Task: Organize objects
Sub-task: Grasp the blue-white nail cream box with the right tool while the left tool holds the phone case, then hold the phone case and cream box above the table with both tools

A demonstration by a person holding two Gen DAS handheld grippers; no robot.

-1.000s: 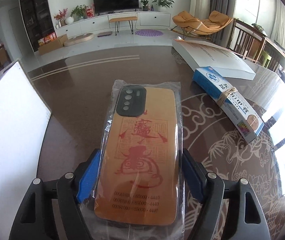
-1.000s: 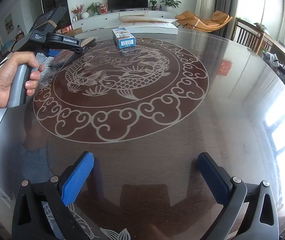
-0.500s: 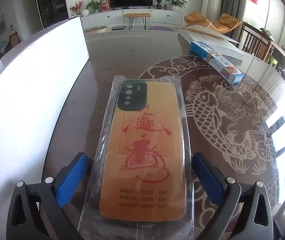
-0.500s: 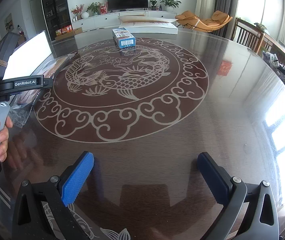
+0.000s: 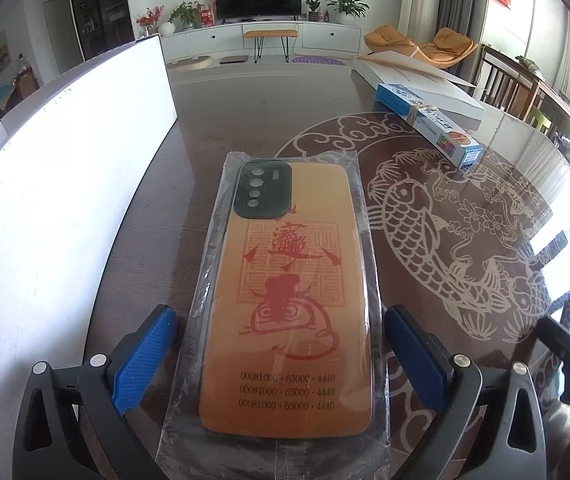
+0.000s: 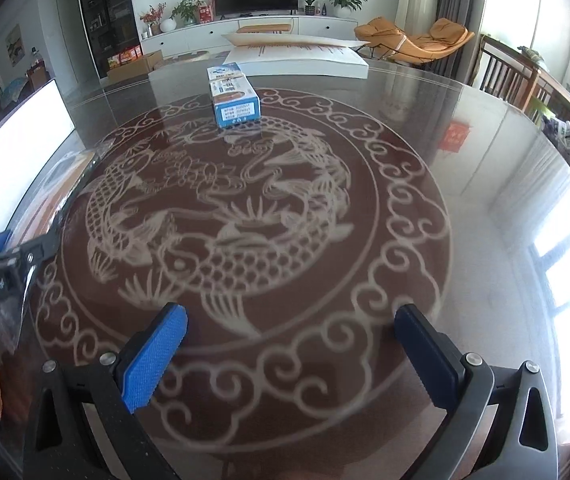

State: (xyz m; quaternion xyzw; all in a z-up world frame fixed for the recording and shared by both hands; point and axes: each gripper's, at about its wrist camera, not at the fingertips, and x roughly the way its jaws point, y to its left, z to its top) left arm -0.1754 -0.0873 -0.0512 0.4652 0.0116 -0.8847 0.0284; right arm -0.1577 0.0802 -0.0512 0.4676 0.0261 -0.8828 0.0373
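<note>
- Phone case [image 5: 289, 300], orange with a red print and sealed in a clear sleeve, lies flat on the dark glossy surface [image 5: 213, 128]. In the left wrist view it runs from 6 o'clock up toward 12.
- We have the left hand-held gripper [image 5: 281, 360] spread to its full width around the near end of the case. Both blue pads [image 5: 141, 364] stand clear of the plastic, so nothing is gripped. We judge the case has been set down here on purpose, long edge alongside the white board [image 5: 53, 200] at 9 o'clock.
- Our right hand-held gripper [image 6: 289, 356] is just as wide apart and empty, poised over the carp pattern [image 6: 221, 216] in the middle of the surface.
- A blue box [image 6: 232, 94] with a band around it sits at 12 o'clock in the right wrist view, near the white flat carton [image 6: 301, 62] behind it and well apart from the case.
- We judge the blue box the likely next thing to tidy, since the right hand-held gripper faces it with jaws ready.
- The sleeve looks slippery on the glass, so a nudge could skew the case.
</note>
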